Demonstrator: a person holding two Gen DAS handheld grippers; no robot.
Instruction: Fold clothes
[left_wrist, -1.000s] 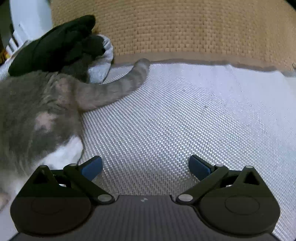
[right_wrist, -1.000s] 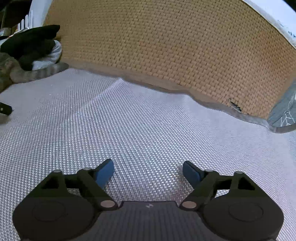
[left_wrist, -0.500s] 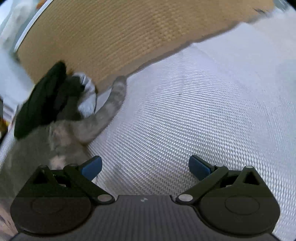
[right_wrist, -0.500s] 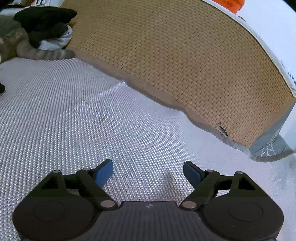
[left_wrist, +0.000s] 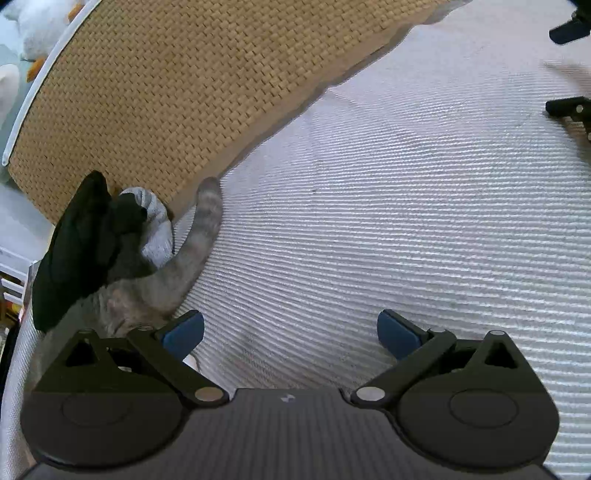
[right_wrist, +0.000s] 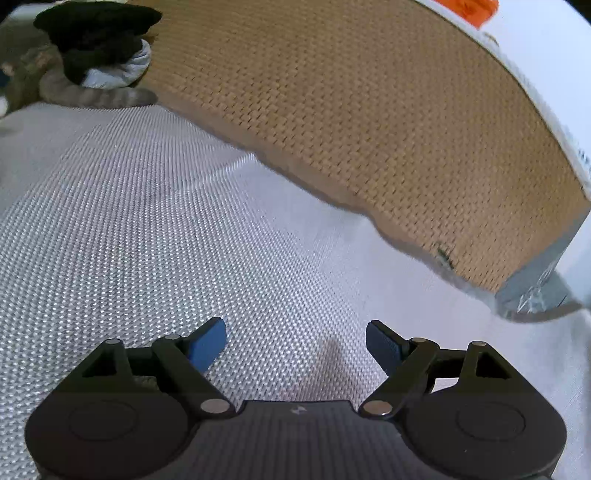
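Far on the left, a pile of clothes (left_wrist: 88, 243) is sitting against a tan woven board (left_wrist: 177, 96). Black cloth is lying on top, and a light grey piece (left_wrist: 157, 221) is peeking out beside it. A grey cat (left_wrist: 147, 295) is lying right next to the pile and touching it. Its tail (left_wrist: 207, 218) is reaching along the bottom of the board. The cat is sitting between the left gripper (left_wrist: 290, 334) and the clothes.

Everything is resting on a white bumpy sheet (left_wrist: 388, 229). The left gripper is hanging over the sheet with its blue fingers (left_wrist: 183, 334) spread wide, grasping nothing. The right gripper (right_wrist: 295, 343) is also hanging over the sheet, well apart from the pile, with its fingers spread wide and nothing between them. Its tips are showing at the far right edge of the left view.

Something orange (right_wrist: 467, 9) is showing above the board. Small marks on the white edge (right_wrist: 576, 147) are too blurry to read.
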